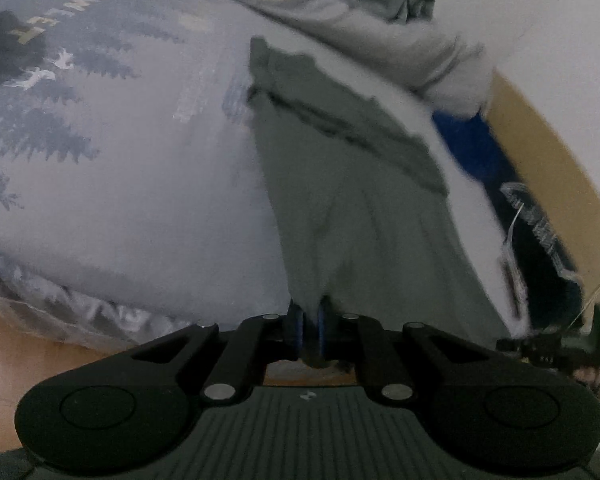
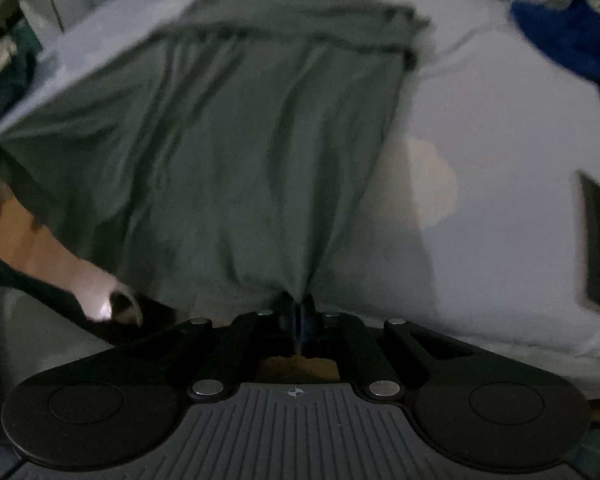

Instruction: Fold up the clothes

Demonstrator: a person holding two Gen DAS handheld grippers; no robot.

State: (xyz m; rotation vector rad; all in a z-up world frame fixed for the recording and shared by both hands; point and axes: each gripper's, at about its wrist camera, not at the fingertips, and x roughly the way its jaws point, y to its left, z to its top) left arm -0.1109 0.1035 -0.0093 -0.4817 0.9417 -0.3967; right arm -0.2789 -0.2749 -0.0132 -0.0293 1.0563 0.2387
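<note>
**Both tongs pinching the green cloth at its near edge**

Left tongs clenched on a bunched corner of the green cloth; right tongs clenched likewise on another gathered point of the same cloth. Cloth fanning out from each pinch, stretched forward and away over the bed, far hem lying flat on the sheet well ahead of the tips. Creases radiating from both pinches, so fabric under tension.

For a clean fold, judged from this: keep both pinches level and equally tight, hold the near edge straight between them, carry it toward the far hem and match corners before letting go. Avoid dragging the far hem out of place. Whether a fold already lies in the cloth cannot be told; blur hides the layers.

Farther out: left of the left tongs, a printed duvet; ahead and right of them, a grey heap and something blue.

Containers: none made out in either view.
</note>
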